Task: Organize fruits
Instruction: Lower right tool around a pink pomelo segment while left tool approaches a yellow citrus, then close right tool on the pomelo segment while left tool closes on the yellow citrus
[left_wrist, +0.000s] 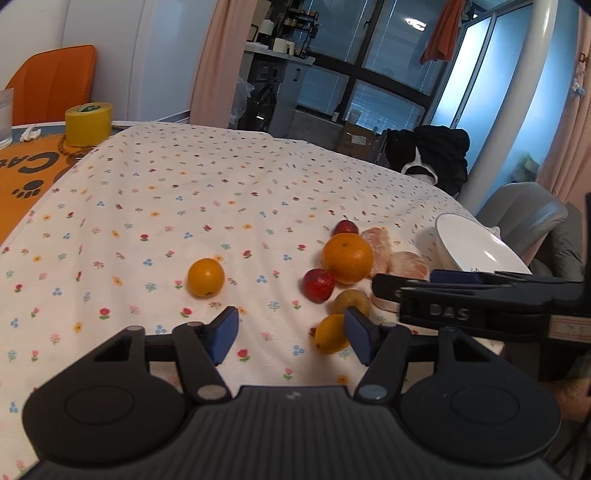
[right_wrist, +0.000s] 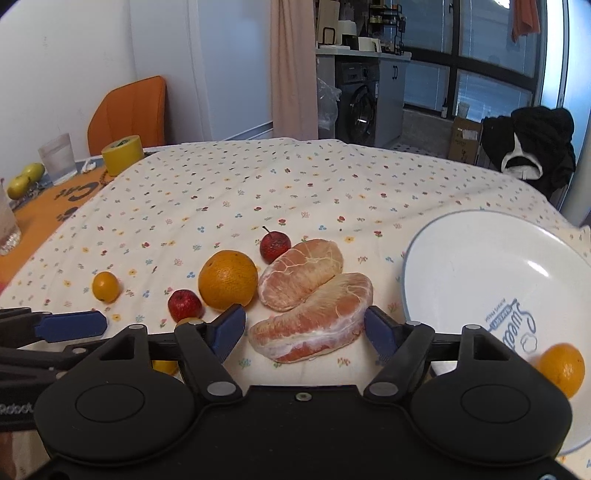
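On the flowered tablecloth lie two peeled pomelo segments, the nearer one (right_wrist: 314, 321) between the spread fingers of my open right gripper (right_wrist: 304, 329), the other (right_wrist: 301, 273) just behind it. To their left sit a large orange (right_wrist: 228, 278), two small red fruits (right_wrist: 275, 245) (right_wrist: 184, 304) and a small orange (right_wrist: 106, 286). A white bowl (right_wrist: 461, 266) at the right holds one orange (right_wrist: 561, 367). My left gripper (left_wrist: 293, 332) hovers open and empty, its right finger beside a small yellow-orange fruit (left_wrist: 331, 333). A brownish fruit (left_wrist: 352, 302) lies behind that. The right gripper (left_wrist: 391, 286) reaches in from the right.
A yellow tape roll (right_wrist: 122, 154), a glass (right_wrist: 58, 158) and two green-yellow fruits (right_wrist: 26, 179) stand on an orange mat (right_wrist: 44, 210) at the far left. An orange chair (right_wrist: 129, 110) is behind it, a grey chair (left_wrist: 524, 214) past the right edge.
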